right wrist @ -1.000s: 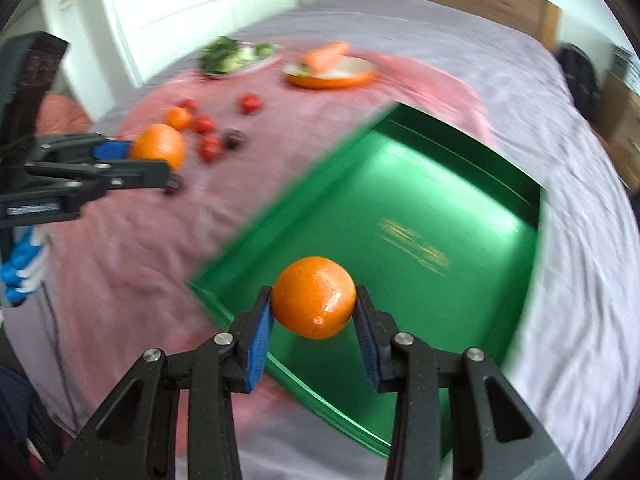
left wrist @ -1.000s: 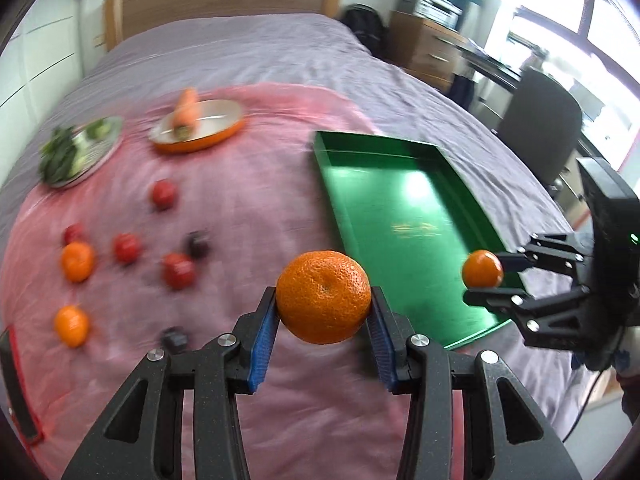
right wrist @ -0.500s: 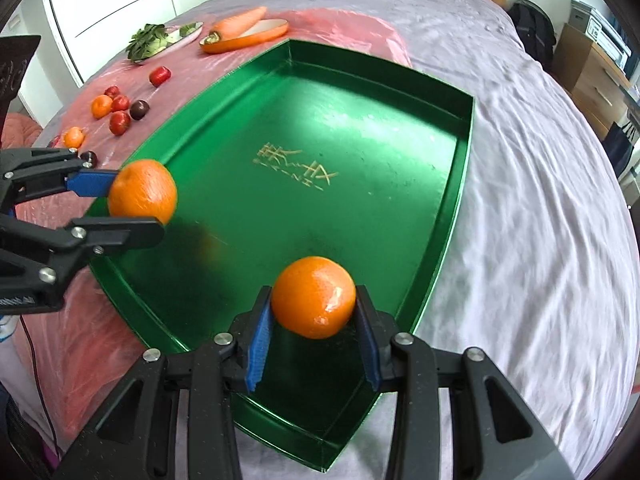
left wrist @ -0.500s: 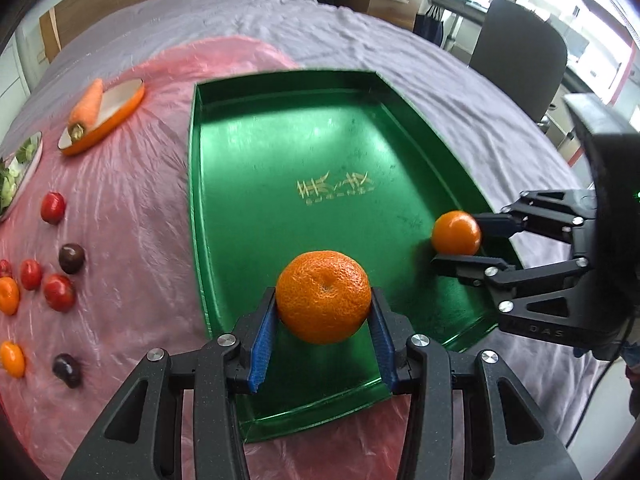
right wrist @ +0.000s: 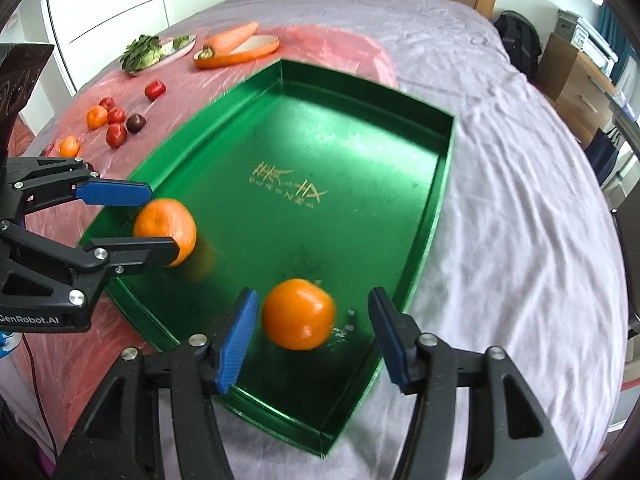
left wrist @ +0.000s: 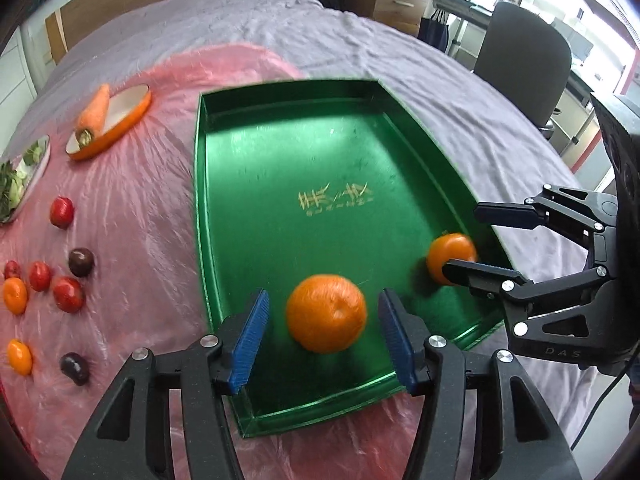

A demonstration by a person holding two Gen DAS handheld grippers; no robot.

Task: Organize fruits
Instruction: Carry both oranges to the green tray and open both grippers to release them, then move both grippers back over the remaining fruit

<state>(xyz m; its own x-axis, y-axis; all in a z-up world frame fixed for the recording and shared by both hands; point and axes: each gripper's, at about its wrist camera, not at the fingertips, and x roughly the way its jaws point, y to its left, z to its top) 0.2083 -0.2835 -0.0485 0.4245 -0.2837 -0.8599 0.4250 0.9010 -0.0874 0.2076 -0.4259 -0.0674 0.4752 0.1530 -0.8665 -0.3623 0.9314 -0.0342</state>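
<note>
Mandarins are going into the green tray (left wrist: 280, 152), which lies on the bed half on the pink plastic sheet (left wrist: 132, 184) and half on the grey bedspread (left wrist: 400, 52). Both tongs have just been opening. The left gripper (left wrist: 322, 338) stands released, its blue pads clear on either side of the larger mandarin (left wrist: 326, 313), which looks blurred, as if dropping or rolling near the tray's near edge. The right gripper (right wrist: 308, 334) gapes wide too, and its smaller mandarin (right wrist: 298, 314) sits free close to the tray's near right corner. A second ago each fruit was clenched above the sheet or the tray's edge; now both are let go over the tray floor, so I'd judge this pair delivered. Left on the sheet, well apart from the tray: two small mandarins (left wrist: 15, 295), several red fruits (left wrist: 68, 294) and two dark plums (left wrist: 81, 262).
</note>
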